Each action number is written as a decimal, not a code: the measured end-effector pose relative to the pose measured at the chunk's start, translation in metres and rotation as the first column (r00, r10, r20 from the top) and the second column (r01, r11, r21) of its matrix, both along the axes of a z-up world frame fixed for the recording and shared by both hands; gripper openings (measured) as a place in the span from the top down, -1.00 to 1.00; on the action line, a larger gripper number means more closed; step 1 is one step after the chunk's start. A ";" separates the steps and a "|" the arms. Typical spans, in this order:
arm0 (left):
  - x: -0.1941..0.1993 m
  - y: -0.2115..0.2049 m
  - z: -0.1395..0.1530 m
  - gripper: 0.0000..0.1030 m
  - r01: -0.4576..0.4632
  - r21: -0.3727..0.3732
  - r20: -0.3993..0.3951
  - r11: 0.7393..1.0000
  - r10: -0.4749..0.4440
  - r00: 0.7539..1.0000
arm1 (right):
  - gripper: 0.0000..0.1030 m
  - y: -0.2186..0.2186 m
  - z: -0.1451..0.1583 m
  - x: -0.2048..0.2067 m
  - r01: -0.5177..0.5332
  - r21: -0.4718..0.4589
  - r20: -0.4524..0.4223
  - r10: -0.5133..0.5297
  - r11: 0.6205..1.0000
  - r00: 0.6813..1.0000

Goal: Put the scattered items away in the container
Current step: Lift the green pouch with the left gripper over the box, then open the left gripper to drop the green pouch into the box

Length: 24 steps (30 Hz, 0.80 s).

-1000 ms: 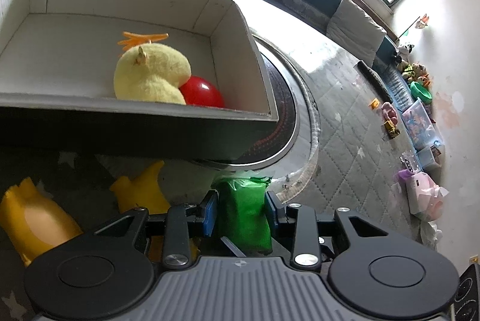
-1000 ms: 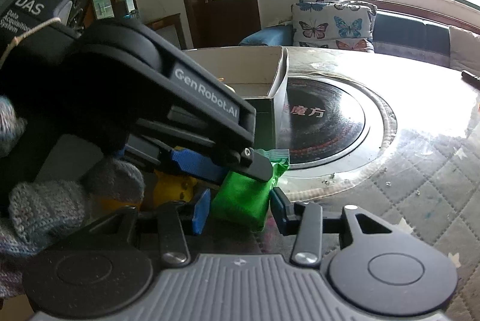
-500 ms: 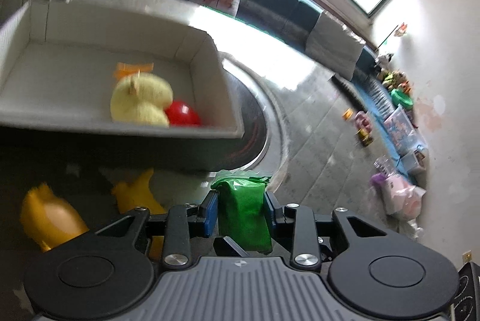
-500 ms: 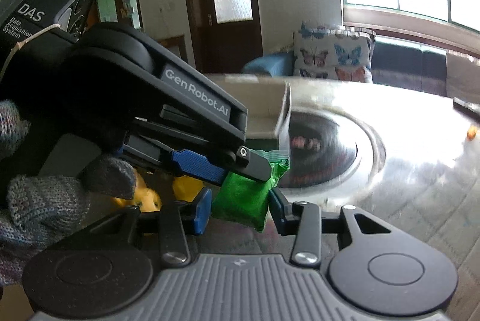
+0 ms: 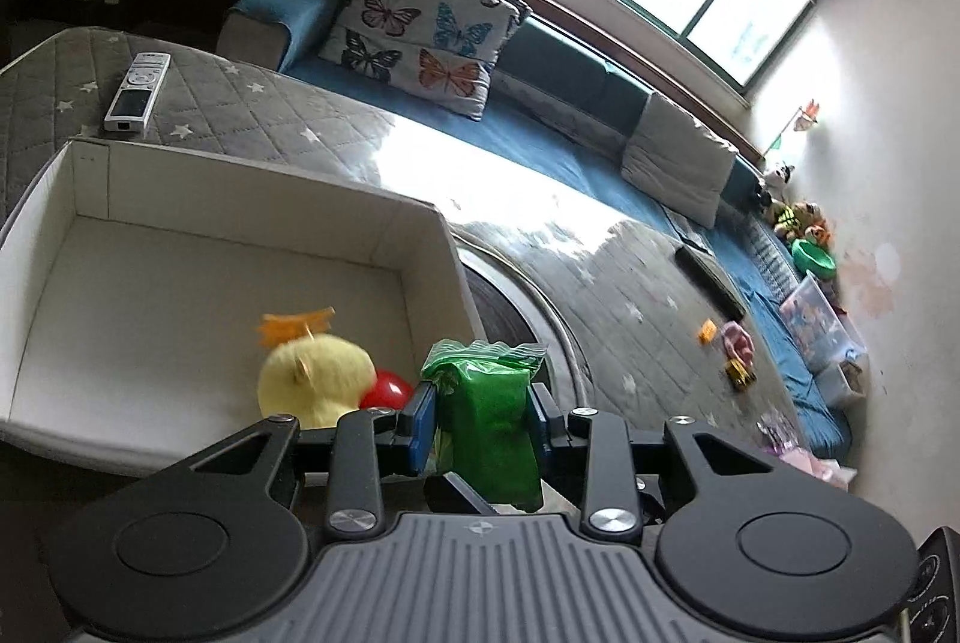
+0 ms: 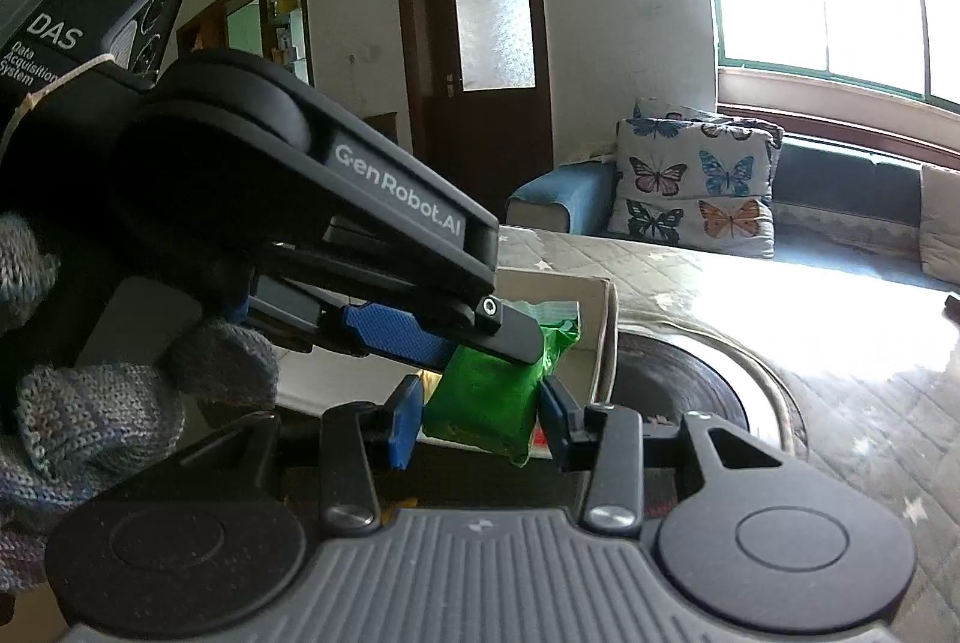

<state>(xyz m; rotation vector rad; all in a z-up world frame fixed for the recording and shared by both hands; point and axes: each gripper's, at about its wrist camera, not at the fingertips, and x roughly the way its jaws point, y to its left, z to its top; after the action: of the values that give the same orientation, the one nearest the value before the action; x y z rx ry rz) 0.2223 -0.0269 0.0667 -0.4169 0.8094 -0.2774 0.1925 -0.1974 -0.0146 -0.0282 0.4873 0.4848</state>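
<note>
My left gripper (image 5: 482, 421) is shut on a green packet (image 5: 489, 433) and holds it up near the right front corner of the white box (image 5: 180, 223). A yellow plush toy (image 5: 312, 373) and a red ball (image 5: 387, 388) lie inside the box. In the right wrist view the same green packet (image 6: 486, 397) sits between my right gripper's (image 6: 480, 427) fingers, which stand close on both sides of it. The left gripper's body (image 6: 300, 199) crosses above it there.
A remote control (image 5: 137, 90) lies on the grey quilted table cover behind the box. A round dark hob (image 6: 678, 397) is set in the table right of the box. A sofa with butterfly cushions (image 5: 420, 30) stands behind.
Both grippers have risen with the green packet, from table level beside the box's front wall to above its rim. The yellow toys on the table have dropped out of view.
</note>
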 end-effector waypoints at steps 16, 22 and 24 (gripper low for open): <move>0.031 0.022 -0.032 0.33 -0.053 -0.036 -0.071 0.998 0.051 0.996 | 0.19 0.013 -0.026 0.041 -0.001 -0.042 -0.059 -0.001 0.999 0.998; 0.020 0.025 -0.030 0.33 -0.051 -0.034 -0.058 0.998 0.049 0.997 | 0.17 0.013 -0.027 0.037 0.012 -0.056 -0.057 -0.016 0.998 0.998; 0.015 0.026 -0.029 0.33 -0.052 -0.028 -0.053 0.998 0.050 0.997 | 0.17 0.012 -0.026 0.034 0.014 -0.058 -0.051 -0.017 0.998 0.999</move>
<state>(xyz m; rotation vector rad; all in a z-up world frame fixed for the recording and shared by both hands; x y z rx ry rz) 0.2376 -0.0011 0.0380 -0.4734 0.8450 -0.2318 0.2260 -0.1854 -0.0409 -0.0679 0.5514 0.4567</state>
